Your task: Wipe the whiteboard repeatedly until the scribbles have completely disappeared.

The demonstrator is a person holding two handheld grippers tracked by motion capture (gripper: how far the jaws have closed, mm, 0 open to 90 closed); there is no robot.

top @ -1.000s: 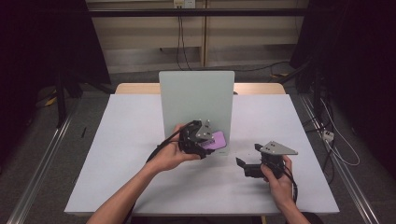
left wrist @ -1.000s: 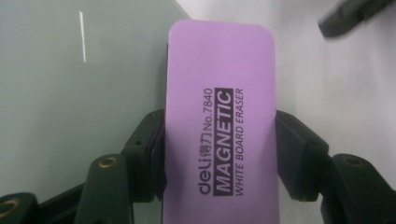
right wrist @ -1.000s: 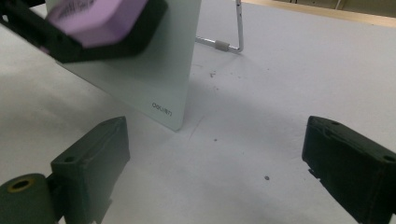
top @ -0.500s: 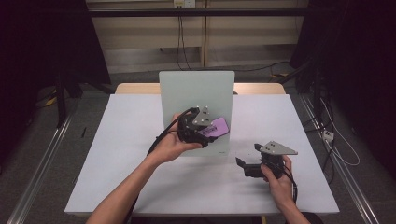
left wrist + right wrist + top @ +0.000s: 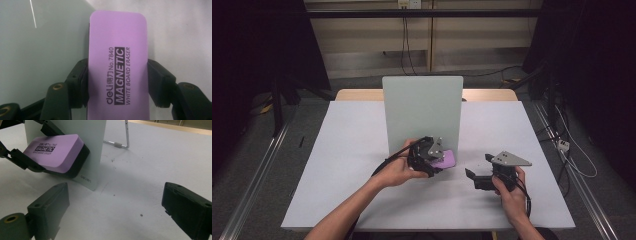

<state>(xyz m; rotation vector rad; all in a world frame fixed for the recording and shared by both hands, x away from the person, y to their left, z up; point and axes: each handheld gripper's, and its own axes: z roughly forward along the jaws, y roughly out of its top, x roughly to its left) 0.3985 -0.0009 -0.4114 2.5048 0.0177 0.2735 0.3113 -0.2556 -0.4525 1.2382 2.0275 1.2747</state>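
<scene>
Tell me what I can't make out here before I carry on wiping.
- Purple magnetic whiteboard eraser: near end hidden under the left claw, high view; cut by the bottom edge, left gripper view.
- Upright white board: any marks too faint, high view.
- Eraser's dark pad: contact with the board unclear, right gripper view.

High view: fixed above the near edge, facing forward and down over the whole counter point(image 5: 362, 150). Left gripper view: very close, looking along its jaws at the purple eraser point(image 5: 117, 65) against the upright whiteboard point(image 5: 37, 50). Right gripper view: low over the counter, facing left. All three views share the eraser at the whiteboard's foot.
</scene>
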